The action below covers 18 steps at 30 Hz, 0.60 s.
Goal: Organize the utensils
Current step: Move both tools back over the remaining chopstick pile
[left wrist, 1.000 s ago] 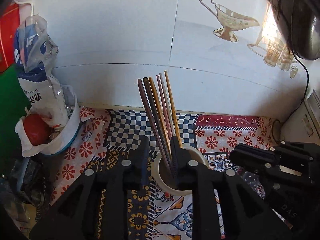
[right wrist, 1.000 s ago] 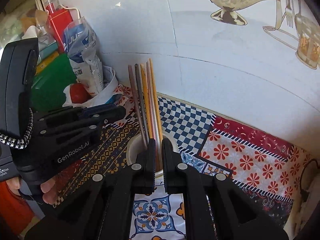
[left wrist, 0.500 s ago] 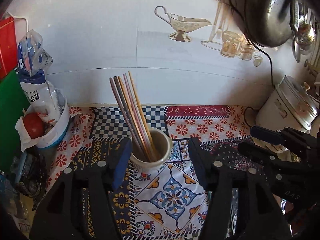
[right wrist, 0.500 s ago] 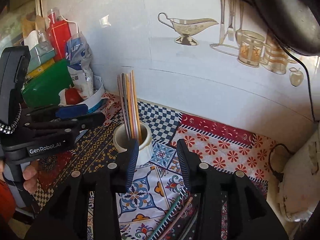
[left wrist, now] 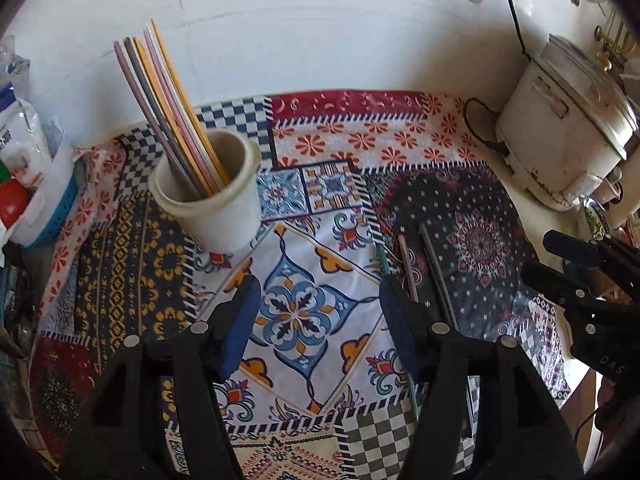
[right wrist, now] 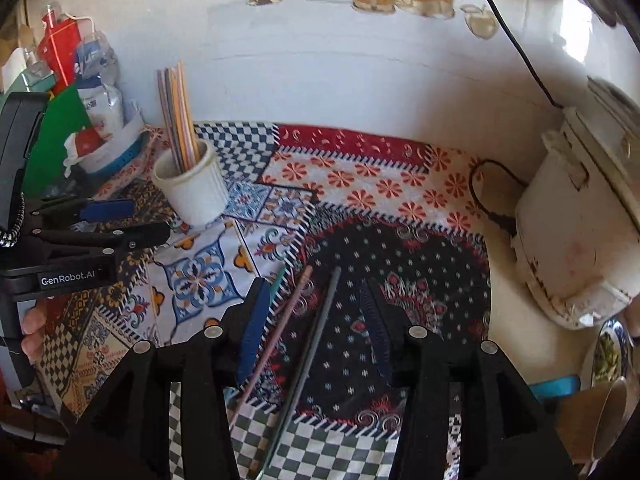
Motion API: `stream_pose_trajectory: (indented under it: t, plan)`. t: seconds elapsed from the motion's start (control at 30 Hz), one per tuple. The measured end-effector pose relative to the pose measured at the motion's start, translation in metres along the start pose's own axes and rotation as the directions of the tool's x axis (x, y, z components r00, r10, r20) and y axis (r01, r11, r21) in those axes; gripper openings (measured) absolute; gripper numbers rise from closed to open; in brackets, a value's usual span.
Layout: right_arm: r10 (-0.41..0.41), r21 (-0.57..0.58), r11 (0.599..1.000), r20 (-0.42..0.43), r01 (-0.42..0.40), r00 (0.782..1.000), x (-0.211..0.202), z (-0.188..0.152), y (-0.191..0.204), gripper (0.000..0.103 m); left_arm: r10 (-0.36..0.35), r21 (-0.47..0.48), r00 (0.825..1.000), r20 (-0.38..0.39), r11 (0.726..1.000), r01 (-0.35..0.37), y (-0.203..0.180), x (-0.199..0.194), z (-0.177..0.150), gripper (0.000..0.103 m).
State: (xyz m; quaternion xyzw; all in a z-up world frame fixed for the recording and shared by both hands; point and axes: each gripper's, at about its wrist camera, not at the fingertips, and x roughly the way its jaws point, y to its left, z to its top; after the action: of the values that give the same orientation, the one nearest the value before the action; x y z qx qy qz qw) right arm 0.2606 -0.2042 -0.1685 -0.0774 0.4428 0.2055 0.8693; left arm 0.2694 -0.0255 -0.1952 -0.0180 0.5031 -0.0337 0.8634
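Note:
A cream cup (left wrist: 208, 196) (right wrist: 192, 188) stands on the patterned cloth and holds several coloured chopsticks (left wrist: 168, 108) (right wrist: 176, 112) that lean left. Loose on the dark part of the cloth lie a pink chopstick (right wrist: 288, 320) (left wrist: 408, 268), a grey chopstick (right wrist: 320, 320) (left wrist: 436, 272) and a green chopstick (right wrist: 278, 284). My right gripper (right wrist: 314, 296) hovers over them. Its jaws are opening; the pink and grey sticks show between them, untouched. My left gripper (left wrist: 318, 300) is open and empty, right of the cup and left of the loose sticks.
A white rice cooker (left wrist: 568, 128) (right wrist: 580, 232) with a black cable stands at the right against the tiled wall. A blue-rimmed basket (right wrist: 120, 152) with a bag and a red item sits left of the cup. A bowl (right wrist: 608, 352) is at the far right.
Both grippers drew back from the cup and moved right, their jaws parting. The chopsticks stay standing in the cup. The loose chopsticks on the cloth came into view.

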Motion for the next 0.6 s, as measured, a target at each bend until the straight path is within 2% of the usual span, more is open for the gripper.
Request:
stream_pose_trajectory:
  t: [0.17, 0.3, 0.6]
  plan:
    - [0.000, 0.059, 0.998, -0.130, 0.008, 0.991, 0.032, -0.034, -0.016, 0.044, -0.014, 0.051, 0.997, -0.081, 0.999, 0.019, -0.020, 0.027, -0.021, 0.061]
    - [0.007, 0.077, 0.997, -0.194, 0.008, 0.981, 0.052, -0.054, -0.017, 0.044, -0.010, 0.077, 0.991, -0.134, 0.997, 0.021, -0.027, 0.042, -0.037, 0.061]
    - [-0.015, 0.072, 0.997, -0.246, 0.034, 0.969, 0.074, -0.071, -0.016, 0.044, 0.009, 0.079, 0.984, -0.175, 0.997, 0.005, -0.028, 0.055, -0.054, 0.061]
